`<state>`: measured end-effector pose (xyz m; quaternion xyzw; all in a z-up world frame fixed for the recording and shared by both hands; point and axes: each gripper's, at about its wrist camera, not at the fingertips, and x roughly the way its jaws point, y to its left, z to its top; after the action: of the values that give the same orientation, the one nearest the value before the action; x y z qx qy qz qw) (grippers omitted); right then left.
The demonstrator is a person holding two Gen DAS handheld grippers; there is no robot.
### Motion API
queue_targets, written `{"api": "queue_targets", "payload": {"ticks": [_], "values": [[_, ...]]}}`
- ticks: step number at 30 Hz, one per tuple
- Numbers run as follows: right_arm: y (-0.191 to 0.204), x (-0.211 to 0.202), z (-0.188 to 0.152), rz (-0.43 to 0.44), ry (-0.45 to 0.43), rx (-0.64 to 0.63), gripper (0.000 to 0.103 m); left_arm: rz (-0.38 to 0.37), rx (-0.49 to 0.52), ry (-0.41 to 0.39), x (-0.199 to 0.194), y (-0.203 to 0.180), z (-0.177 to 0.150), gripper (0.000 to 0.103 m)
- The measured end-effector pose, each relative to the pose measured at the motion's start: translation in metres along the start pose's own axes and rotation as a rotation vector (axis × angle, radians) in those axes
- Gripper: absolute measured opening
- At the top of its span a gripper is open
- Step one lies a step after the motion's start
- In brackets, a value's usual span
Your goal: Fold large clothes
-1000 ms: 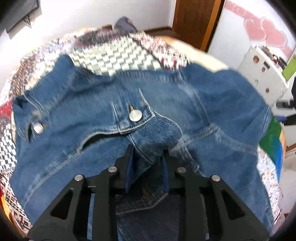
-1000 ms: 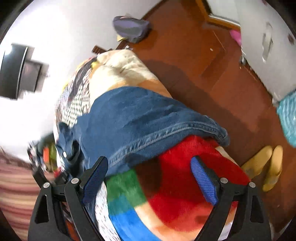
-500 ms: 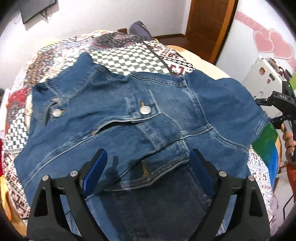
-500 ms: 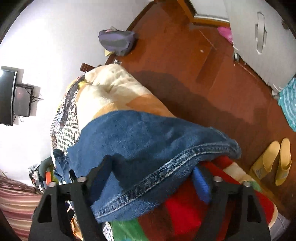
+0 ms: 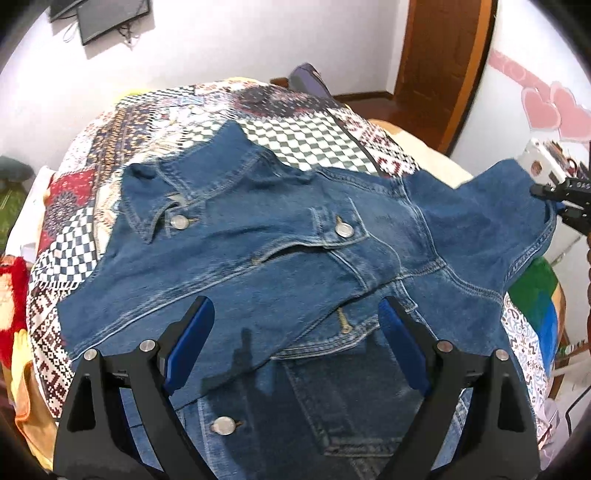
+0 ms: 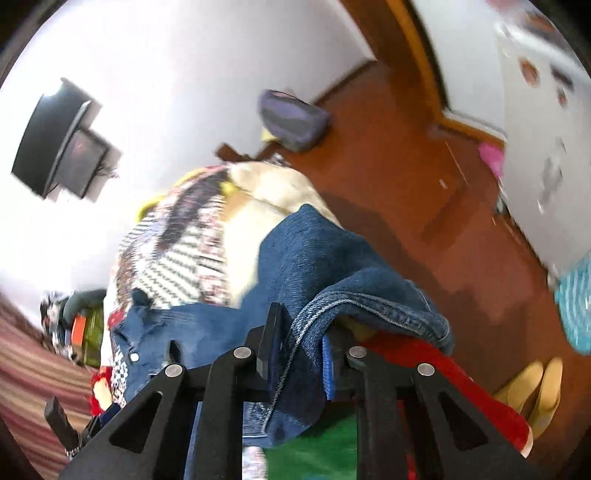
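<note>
Setting: a bed (image 5: 110, 155) under a patchwork quilt (image 5: 295, 125), in a room with white walls and a red-brown floor (image 6: 424, 192).
Garment: a blue denim jacket (image 5: 280, 266) lies spread across the quilt, collar toward the far left, 1 front panel folded over the body, 3 metal buttons showing.
Left gripper (image 5: 295, 350): hangs above the near part of the jacket, its blue-padded jaws standing wide apart with nothing between them and no cloth touched.
Right gripper (image 6: 299, 354): its jaws are closing on a stitched edge of the jacket, the denim pinched between the blue pads; in the left wrist view that corner of cloth rises off the bed at far right.
Background, left view: a dark screen (image 5: 107, 18) on the wall, a wooden door (image 5: 443, 62), pink heart decals (image 5: 554, 110).
Background, right view: a purple bag (image 6: 291, 122) on the floor by the wall, a pair of yellow slippers (image 6: 535, 391) beside the bed; the picture is blurred toward its edges.
</note>
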<state>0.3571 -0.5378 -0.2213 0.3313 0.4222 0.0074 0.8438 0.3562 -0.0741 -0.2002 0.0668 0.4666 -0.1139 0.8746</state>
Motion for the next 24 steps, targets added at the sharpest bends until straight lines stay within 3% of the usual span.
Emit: {"api": "queue_targets", "payload": {"ticks": [7,13,19,24], "values": [[0.103,-0.031,0.008,0.129,-0.066,-0.188,0.013,0.015,-0.063,-0.07,-0.03,0.033,-0.009,0.091],[0.201,-0.018,-0.01,0.233,-0.029,-0.317,0.011,0.019,-0.135,-0.11,-0.052,0.068,-0.024,0.091],[0.279,0.029,-0.07,0.269,0.12,-0.459,0.011,0.053,-0.19,-0.119,-0.068,0.103,-0.049,0.091],[0.313,0.077,-0.137,0.263,0.286,-0.576,0.011,0.068,-0.253,-0.102,-0.074,0.13,-0.073,0.092]]}}
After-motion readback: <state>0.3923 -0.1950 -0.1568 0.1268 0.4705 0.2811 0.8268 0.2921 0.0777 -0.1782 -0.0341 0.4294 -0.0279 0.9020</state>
